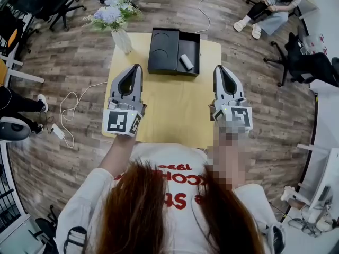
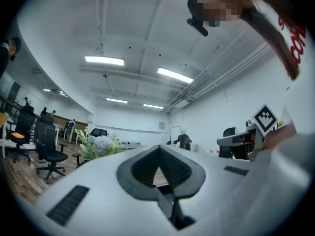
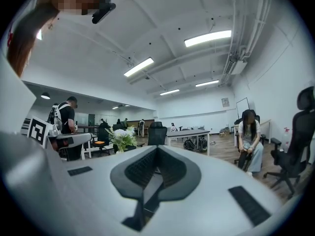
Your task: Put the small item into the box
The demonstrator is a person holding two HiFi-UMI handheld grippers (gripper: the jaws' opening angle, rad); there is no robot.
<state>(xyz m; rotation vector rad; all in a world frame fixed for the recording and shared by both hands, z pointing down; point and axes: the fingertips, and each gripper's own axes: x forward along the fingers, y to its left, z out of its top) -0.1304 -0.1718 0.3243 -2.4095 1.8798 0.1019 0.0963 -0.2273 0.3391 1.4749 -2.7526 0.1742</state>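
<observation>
- Item (image 1: 186,62) lies inside box (image 1: 163,49), in its right half, on the counter (image 1: 175,112).
- Left gripper (image 1: 138,66): jaws pressed together, empty, near the box's front-left.
- Right gripper (image 1: 217,68): the same, near the box's front-right, clear of the item.

A pale yellow bench (image 1: 175,115) stands on a wood-plank floor (image 1: 79,57). Black office chairs (image 1: 53,4) stand around it. White walls (image 3: 197,114) rise to a white ceiling (image 3: 162,23) with long strip lights (image 3: 207,37), all lit.

Small item (image 1: 186,62) inside black box (image 1: 163,49)
</observation>
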